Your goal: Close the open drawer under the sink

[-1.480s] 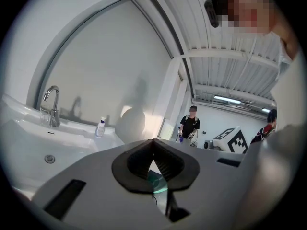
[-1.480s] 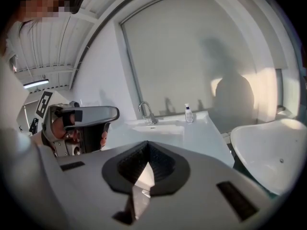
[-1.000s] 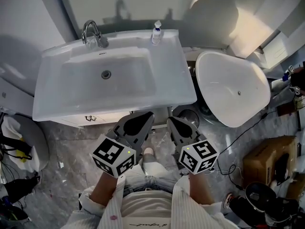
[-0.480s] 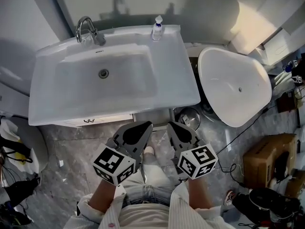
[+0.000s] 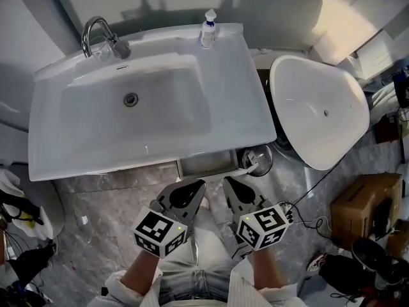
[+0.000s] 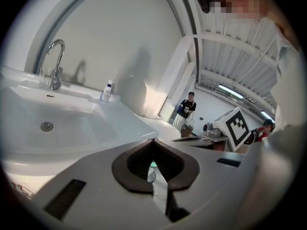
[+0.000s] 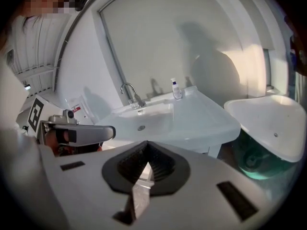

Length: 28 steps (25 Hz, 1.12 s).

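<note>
**Head view.** Found the drawer (image 5: 206, 163) pulled out under the front right edge of the sink (image 5: 77, 152). Saw only a narrow grey strip of it, the rest hidden beneath the basin. Recorded the left gripper (image 5: 197, 187) and right gripper (image 5: 229, 184) side by side just short of the drawer front, apart from it, tips aimed toward it. Noted the faucet (image 5: 96, 34) and soap bottle (image 5: 208, 29) at the sink's back rim, and a white rounded fixture (image 5: 319, 110) to the right. Could not identify the dark clutter cut off at the left edge.

**Left gripper view.** Saw the jaws closed tip to tip, with nothing between them. Could not see the drawer, hidden behind the gripper's own body. Made out a distant standing person (image 6: 189, 107), too small to detail.

**Right gripper view.** Saw the jaws likewise pressed together, holding nothing. Had the sink ahead, but could not pick out the drawer below its front edge.
</note>
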### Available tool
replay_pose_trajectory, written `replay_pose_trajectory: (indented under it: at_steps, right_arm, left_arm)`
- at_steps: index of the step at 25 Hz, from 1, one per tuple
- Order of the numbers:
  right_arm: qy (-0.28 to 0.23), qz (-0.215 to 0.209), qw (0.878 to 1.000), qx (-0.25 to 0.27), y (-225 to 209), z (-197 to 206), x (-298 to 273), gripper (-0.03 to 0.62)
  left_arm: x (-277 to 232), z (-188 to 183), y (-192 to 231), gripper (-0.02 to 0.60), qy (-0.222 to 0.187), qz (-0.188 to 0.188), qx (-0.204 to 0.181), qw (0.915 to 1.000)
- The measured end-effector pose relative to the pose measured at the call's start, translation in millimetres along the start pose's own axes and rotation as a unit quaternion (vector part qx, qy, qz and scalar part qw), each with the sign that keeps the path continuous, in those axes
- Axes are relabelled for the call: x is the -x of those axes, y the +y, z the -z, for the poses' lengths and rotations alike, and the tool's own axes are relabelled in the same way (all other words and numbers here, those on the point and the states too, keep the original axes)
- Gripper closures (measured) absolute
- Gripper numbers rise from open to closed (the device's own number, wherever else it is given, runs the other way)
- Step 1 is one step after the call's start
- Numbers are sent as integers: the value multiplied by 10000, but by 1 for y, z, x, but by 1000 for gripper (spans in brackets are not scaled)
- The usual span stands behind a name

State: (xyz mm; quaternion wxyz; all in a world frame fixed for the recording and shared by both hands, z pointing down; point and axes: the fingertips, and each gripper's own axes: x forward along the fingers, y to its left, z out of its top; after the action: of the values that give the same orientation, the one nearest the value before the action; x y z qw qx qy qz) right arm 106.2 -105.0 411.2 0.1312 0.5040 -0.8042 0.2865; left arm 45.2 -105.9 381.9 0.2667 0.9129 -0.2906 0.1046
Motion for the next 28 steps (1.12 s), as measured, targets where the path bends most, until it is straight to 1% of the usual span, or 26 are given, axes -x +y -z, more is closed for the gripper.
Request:
replay_pose_trajectory:
  at_steps: [7, 11, 15, 19, 23, 28]
  right_arm:
    - [244, 142, 9992, -288, -20, 46, -11, 585]
    - [427, 223, 9979, -441, -29, 76, -17, 585]
    - [578, 270, 9963, -577, -39, 104, -24, 585]
    - [681, 291, 9953, -621, -46, 126, -32, 585]
    - [743, 345, 9947, -622, -53, 146, -40, 585]
    - [839, 388, 9933, -686, -65, 168, -45, 585]
  left_arm:
    - [-25, 56, 9, 566, 389, 66, 43, 9992]
    - [-35, 88, 14, 566, 610, 44, 154, 9980]
    - [-44, 119, 18, 566, 784, -52, 292, 9965]
    - [-53, 149, 22, 566, 959, -97, 449, 9943]
    - [-62, 177, 28, 566, 1146, -159, 520, 9919]
    - [-69, 198, 39, 566, 1174, -434, 601, 9903]
